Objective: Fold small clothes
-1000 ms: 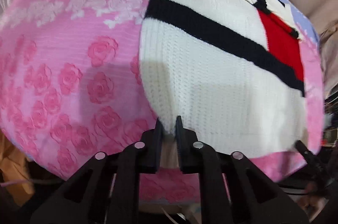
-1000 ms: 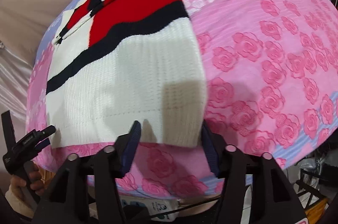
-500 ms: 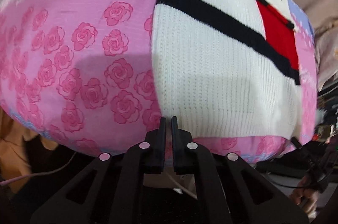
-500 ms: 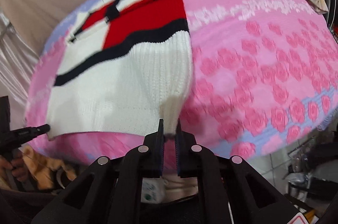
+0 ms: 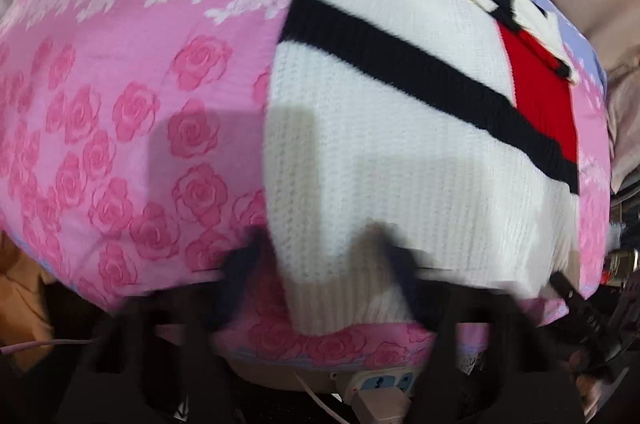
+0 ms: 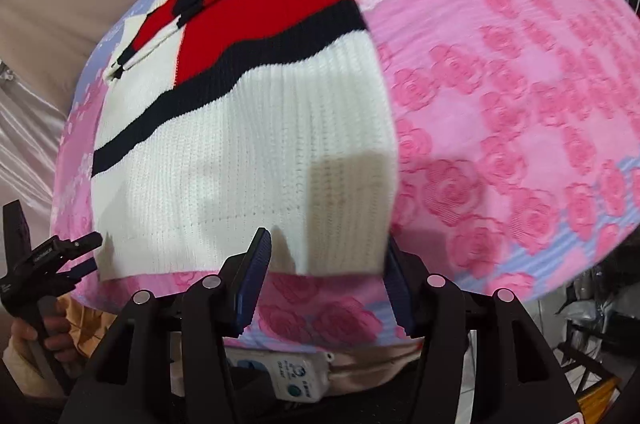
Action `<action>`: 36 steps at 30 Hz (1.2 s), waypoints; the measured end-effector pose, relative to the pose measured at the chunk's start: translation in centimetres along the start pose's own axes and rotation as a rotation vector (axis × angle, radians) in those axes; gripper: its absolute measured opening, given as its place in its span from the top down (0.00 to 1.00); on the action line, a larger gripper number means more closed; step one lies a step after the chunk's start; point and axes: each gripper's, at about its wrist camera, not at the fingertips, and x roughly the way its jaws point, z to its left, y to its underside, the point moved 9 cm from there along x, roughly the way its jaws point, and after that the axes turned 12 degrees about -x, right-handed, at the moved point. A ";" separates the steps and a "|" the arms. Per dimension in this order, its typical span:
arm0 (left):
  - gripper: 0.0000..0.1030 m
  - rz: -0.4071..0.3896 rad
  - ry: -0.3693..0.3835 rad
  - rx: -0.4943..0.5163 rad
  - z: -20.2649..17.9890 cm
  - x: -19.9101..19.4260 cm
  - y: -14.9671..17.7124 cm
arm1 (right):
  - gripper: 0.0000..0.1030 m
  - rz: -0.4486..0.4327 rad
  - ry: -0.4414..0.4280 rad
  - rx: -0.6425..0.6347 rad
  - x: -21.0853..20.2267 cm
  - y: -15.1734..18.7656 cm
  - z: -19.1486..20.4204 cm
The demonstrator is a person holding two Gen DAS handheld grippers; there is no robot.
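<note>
A white knit sweater [image 6: 240,159] is lying flat on a pink rose-print sheet [image 6: 500,103]. Both the left gripper [image 5: 320,264] and right gripper [image 6: 326,264] are gaping wide, gripping nothing, at the sweater's near hem.

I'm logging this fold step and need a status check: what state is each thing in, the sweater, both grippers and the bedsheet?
sweater: lying flat on the sheet, sleeves folded in, near hem at the bed edge, not gripped.
left gripper: open, fingers either side of the hem's left corner, blurred.
right gripper: open, fingers straddling the hem's right corner.
bedsheet: spread fairly smooth under the sweater.
</note>
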 end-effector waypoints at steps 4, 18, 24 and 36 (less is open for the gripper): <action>0.90 0.022 0.028 0.026 -0.5 -1.6 0.4 | 0.92 -0.057 -0.022 -0.025 -1.3 -1.3 1.0; 0.91 0.131 0.045 0.212 1.6 -10.8 6.8 | 0.93 0.132 -0.024 -0.280 -8.8 6.8 2.5; 0.89 -0.237 0.166 0.228 -6.5 -16.2 -7.4 | 0.93 -0.018 -0.065 -0.303 -12.4 0.9 4.7; 0.28 -0.436 0.051 0.026 -7.9 -7.3 -21.2 | 0.68 -0.470 0.129 0.032 -8.4 -24.7 -1.7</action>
